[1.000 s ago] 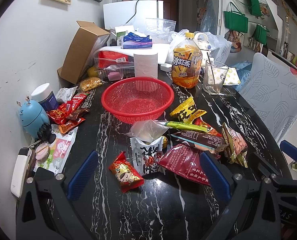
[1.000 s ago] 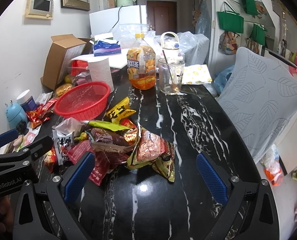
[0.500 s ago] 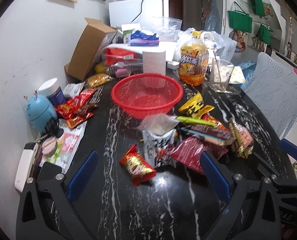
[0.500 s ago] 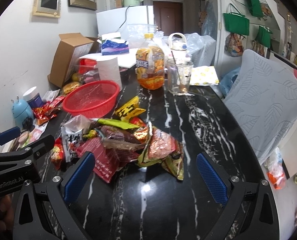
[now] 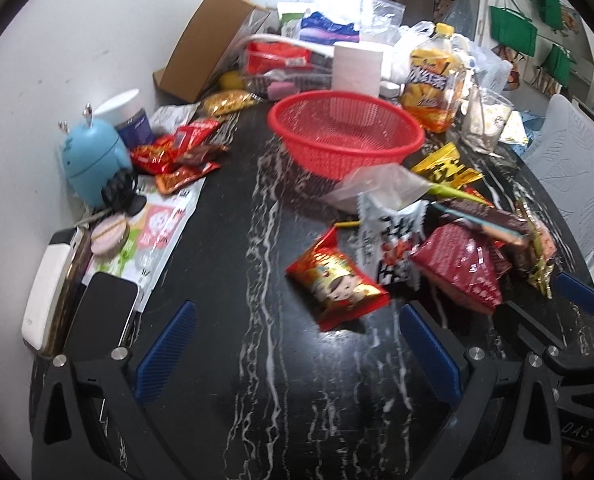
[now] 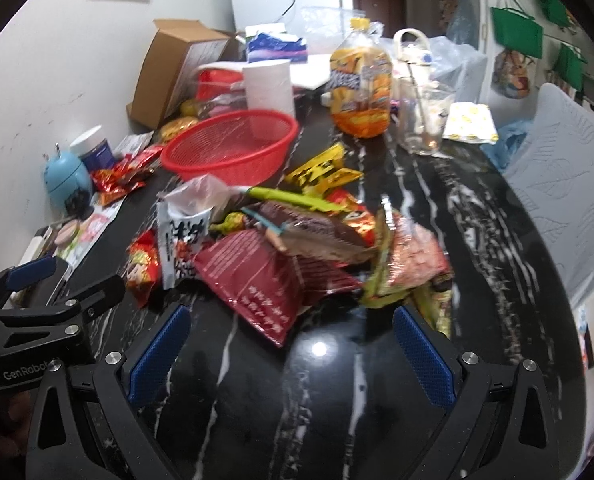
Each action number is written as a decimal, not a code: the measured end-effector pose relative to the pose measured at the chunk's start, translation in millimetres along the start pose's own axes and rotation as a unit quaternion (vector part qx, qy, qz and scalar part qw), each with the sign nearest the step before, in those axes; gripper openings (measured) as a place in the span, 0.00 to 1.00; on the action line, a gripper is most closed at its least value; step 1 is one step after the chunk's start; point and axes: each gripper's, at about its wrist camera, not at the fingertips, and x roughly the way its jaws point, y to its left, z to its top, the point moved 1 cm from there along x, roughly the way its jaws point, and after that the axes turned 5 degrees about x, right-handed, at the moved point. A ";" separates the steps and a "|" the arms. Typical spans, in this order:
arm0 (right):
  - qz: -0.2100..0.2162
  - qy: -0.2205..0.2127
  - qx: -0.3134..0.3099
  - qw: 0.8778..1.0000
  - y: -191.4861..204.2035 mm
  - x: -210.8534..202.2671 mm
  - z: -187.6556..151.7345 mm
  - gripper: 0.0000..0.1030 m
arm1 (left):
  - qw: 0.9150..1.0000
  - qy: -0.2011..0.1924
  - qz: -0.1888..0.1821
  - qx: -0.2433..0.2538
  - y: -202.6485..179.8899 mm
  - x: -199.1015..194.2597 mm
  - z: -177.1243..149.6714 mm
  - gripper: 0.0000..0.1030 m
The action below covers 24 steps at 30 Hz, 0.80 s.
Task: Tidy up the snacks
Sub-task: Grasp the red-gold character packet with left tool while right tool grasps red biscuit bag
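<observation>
Black marble table (image 5: pixel 265 380) holds a snack pile (image 6: pixel 297 248) just before the seemingly empty red basket (image 5: pixel 349 128); both grippers, left (image 5: pixel 297 356) and right (image 6: pixel 289 356), gape empty, so pinch one loose edge packet first.

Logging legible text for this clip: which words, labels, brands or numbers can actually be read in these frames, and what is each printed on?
"GenRobot": partly cut off, on the left gripper body, seen from the right wrist view.
"DAS": on the right gripper body, seen from the left wrist view.
Chinese characters on the orange drink bottle: blurred, unreadable.
Large black characters on the white snack packet: present, too blurred to read.
White print on the dark red snack bag: upside down, too blurred.
</observation>
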 end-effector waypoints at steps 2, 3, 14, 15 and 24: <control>0.003 0.004 -0.005 1.000 4.0 6.3 0.4 1.00 | 1.000 0.006 -0.001 -0.006 4.8 5.5 0.2 1.00; 0.002 0.007 -0.007 1.000 5.3 9.8 1.1 1.00 | 1.000 0.008 -0.003 -0.009 7.6 8.2 0.6 1.00; 0.009 0.023 -0.007 1.000 9.9 31.6 10.3 1.00 | 0.999 0.027 -0.035 -0.026 10.0 33.1 13.9 1.00; 0.009 0.023 -0.007 1.000 8.9 32.5 11.0 1.00 | 0.998 0.029 -0.040 -0.026 9.4 35.5 14.8 1.00; 0.021 0.029 -0.010 0.999 7.4 40.4 15.9 1.00 | 0.994 0.046 -0.094 -0.041 6.0 59.0 18.6 0.77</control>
